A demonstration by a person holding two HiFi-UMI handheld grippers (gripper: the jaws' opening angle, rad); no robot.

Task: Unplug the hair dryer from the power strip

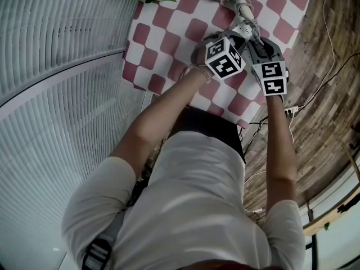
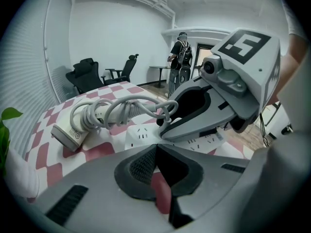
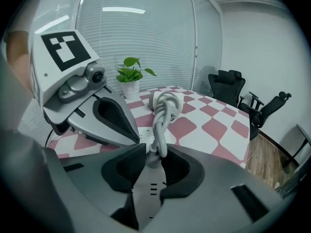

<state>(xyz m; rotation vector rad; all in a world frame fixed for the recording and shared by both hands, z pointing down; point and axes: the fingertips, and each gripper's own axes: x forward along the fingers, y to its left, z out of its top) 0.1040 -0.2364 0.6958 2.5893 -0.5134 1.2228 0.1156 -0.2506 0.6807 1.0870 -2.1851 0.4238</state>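
A white power strip (image 2: 141,134) lies on the red-and-white checked table (image 1: 169,16). The hair dryer (image 2: 70,132) lies beyond it, its grey cord (image 2: 121,108) looped in a bundle. My right gripper (image 3: 155,146) is shut on the dryer's plug (image 3: 153,159), which sits in the strip, with the cord (image 3: 160,125) rising out between the pads. My left gripper (image 2: 156,145) is shut with nothing in it, its tips low over the strip right beside the right gripper. In the head view both marker cubes (image 1: 225,58) (image 1: 270,77) hover close together near the table's right edge.
A potted plant (image 3: 130,79) stands at the far corner of the table. Black office chairs (image 3: 228,89) are beyond the table, and a person (image 2: 181,57) stands by a doorway at the back. Loose cables (image 1: 289,111) lie on the wooden floor to the right.
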